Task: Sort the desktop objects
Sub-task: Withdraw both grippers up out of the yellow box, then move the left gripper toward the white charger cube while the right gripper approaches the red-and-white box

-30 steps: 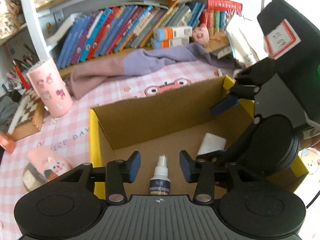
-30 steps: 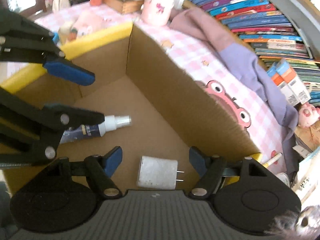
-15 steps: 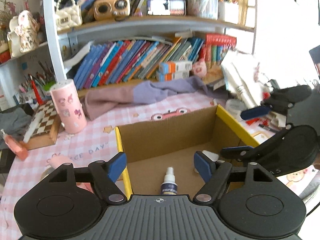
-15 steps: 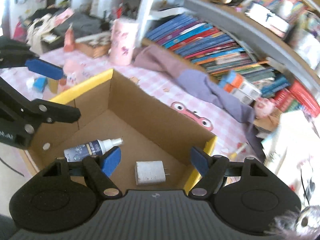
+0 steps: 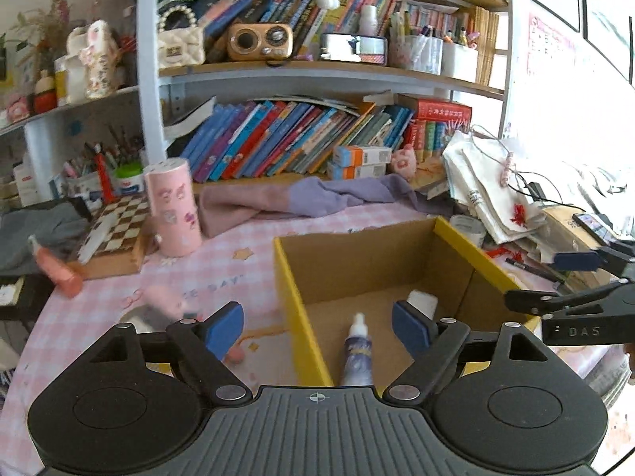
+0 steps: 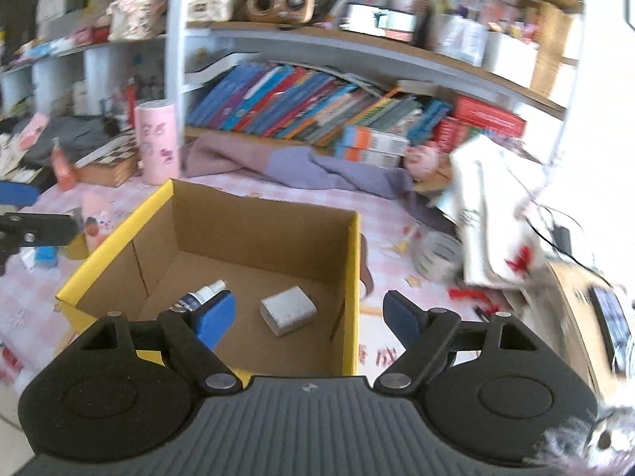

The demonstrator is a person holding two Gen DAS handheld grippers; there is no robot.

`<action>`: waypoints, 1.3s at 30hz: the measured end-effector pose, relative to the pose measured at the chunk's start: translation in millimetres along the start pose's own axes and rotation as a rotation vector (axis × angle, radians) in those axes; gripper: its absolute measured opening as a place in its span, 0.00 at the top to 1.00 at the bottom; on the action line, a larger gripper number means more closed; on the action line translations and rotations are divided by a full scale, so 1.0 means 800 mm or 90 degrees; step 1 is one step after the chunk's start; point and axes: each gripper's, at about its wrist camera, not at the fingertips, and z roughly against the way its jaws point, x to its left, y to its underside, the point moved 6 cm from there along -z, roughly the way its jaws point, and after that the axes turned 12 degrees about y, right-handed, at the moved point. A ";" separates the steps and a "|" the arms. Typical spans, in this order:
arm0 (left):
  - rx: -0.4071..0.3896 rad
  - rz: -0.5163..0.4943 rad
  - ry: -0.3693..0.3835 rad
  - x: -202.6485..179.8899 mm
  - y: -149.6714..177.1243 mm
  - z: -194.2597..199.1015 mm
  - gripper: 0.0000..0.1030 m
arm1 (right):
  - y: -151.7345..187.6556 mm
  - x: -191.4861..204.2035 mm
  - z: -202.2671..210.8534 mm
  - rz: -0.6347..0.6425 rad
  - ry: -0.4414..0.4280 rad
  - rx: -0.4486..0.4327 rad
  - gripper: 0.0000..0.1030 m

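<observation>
On the pink checked tabletop [image 5: 99, 309], a pink cylindrical holder [image 5: 172, 206] stands left of the cardboard box [image 6: 254, 234], well apart from its yellow-edged rim. Inside the box lie a spray bottle [image 5: 359, 347] on the left and a white charger [image 6: 288, 310] to its right. The left gripper [image 5: 317, 325] and right gripper [image 6: 307, 313] hang above the box; both sets of fingers are opening and grasp nothing.
</observation>
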 end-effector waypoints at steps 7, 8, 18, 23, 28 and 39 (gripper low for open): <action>0.014 0.026 -0.004 0.026 0.044 0.039 0.18 | 0.036 0.026 0.047 -0.067 0.055 0.005 0.21; 0.014 0.030 -0.004 0.029 0.050 0.046 0.18 | 0.042 0.032 0.055 -0.078 0.057 0.008 0.21; 0.044 0.041 -0.009 0.054 0.117 0.097 0.14 | 0.099 0.117 0.108 -0.116 0.055 0.052 0.21; 0.066 0.052 -0.022 0.068 0.144 0.114 0.14 | 0.126 0.163 0.128 -0.113 0.031 0.082 0.20; 0.088 0.056 -0.020 0.075 0.164 0.128 0.13 | 0.129 0.207 0.144 -0.065 0.004 0.073 0.20; 0.088 0.060 -0.073 0.111 0.184 0.163 0.13 | 0.118 0.270 0.150 -0.022 -0.064 0.068 0.20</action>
